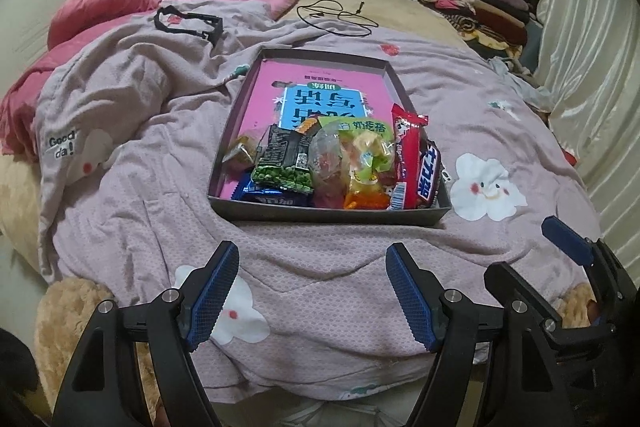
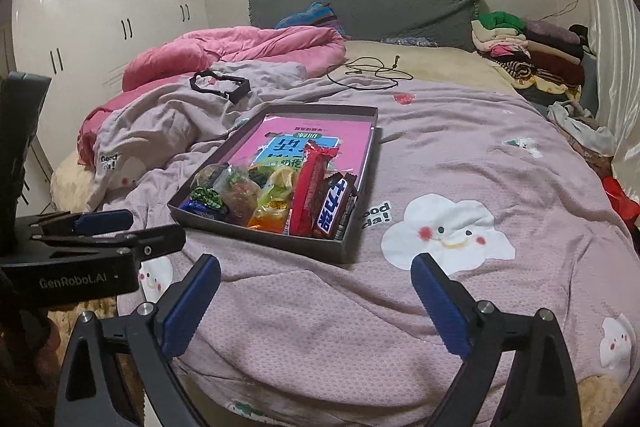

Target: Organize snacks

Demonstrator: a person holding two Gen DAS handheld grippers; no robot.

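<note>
Between box rim [image 1: 332,217] and both parted, empty grippers [image 1: 312,291], bare quilt [image 1: 320,247].

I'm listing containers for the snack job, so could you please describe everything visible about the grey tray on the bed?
The grey tray is a shallow rectangular box, apparently cardboard, with low upright walls and a pink printed base. It lies flat on the mauve bedspread. Snack packets crowd its near end; the far end is bare. Neither gripper touches it.

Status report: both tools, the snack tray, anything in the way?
Left tool and right tool open, empty. Snacks piled at near end of tray on bedspread. Nothing blocking.
</note>
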